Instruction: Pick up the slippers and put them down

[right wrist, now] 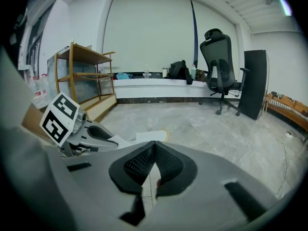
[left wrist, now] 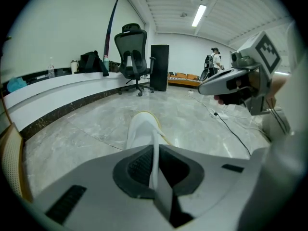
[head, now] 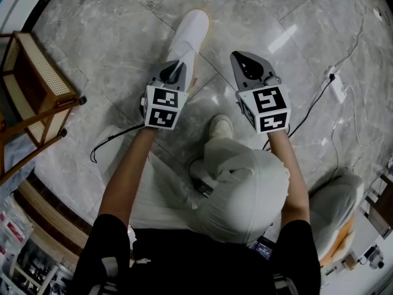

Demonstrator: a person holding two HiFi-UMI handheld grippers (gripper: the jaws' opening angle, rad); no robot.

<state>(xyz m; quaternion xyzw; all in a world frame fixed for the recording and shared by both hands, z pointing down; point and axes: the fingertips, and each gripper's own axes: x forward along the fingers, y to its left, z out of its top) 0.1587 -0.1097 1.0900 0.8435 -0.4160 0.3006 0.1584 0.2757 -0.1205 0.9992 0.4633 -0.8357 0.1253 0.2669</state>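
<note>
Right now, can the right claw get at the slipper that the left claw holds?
Probably yes. The slipper, pinched in the left claw, sticks out beside the right claw with only floor between. That claw is shut, so it must open first.

Grey marble floor (head: 110, 35) fills the room, glossy with reflections. At its left edge stands a wooden shelf (head: 37, 85) with cane panels. A thin black cable (head: 107, 140) loops on the floor near it, and well apart on the other side lies a white power strip (head: 337, 90) with its own cord. A long white surface (left wrist: 62, 88) curves along the wall, carrying a black bag (left wrist: 91, 61) and a bottle (left wrist: 51, 67). Beside its far end stand a black office chair (left wrist: 134, 57) and a tall black cabinet (left wrist: 159, 67). Farther back is a low orange bench (left wrist: 183, 77), with a person (left wrist: 214, 61) standing near it. A strip light (left wrist: 198, 15) glows overhead.
</note>
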